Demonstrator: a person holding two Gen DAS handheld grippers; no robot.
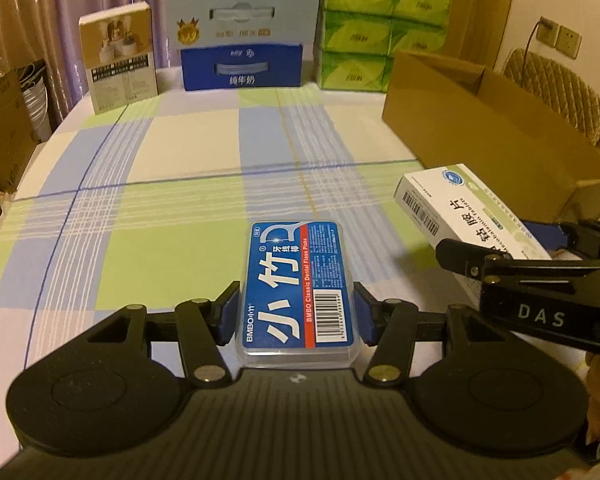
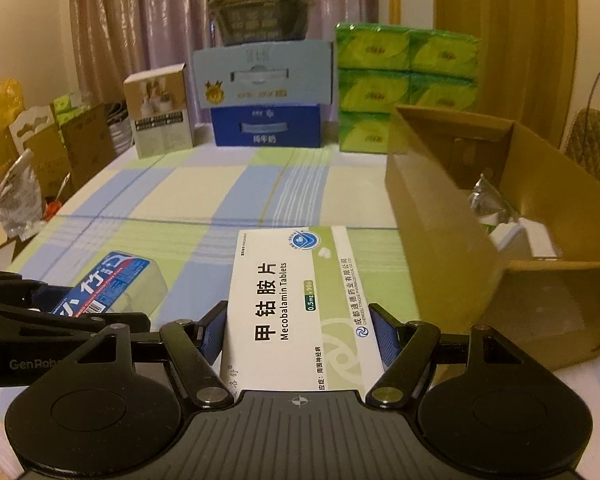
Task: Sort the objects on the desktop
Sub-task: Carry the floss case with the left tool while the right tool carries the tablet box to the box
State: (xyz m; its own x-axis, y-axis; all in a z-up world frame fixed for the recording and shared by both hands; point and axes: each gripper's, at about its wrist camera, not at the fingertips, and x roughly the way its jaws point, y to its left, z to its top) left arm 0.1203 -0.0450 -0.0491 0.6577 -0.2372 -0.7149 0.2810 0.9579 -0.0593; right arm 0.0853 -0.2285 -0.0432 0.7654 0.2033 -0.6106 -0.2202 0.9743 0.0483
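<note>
1. The left claw is clamped on a clear plastic floss pick case, its blue pads pressed against both long sides. The blue label reads "BMBO Classic Dental Floss Picks", with large white Chinese characters and a barcode.
2. The right claw is clamped on a white and green medicine box printed "Mecobalamin Tablets" and "0.5mg", with Chinese maker's text along the green band. "DAS" is lettered on this tool's side in the left view.
3. Both items sit low over the checked cloth of the surface, side by side, the case to the left of the medicine box.
4. Just right of the medicine box stands an open cardboard box with a foil packet and white items inside.
5. At the far edge stand a blue carton, a pale blue carton stacked on it, green tissue packs and a beige box.
</note>
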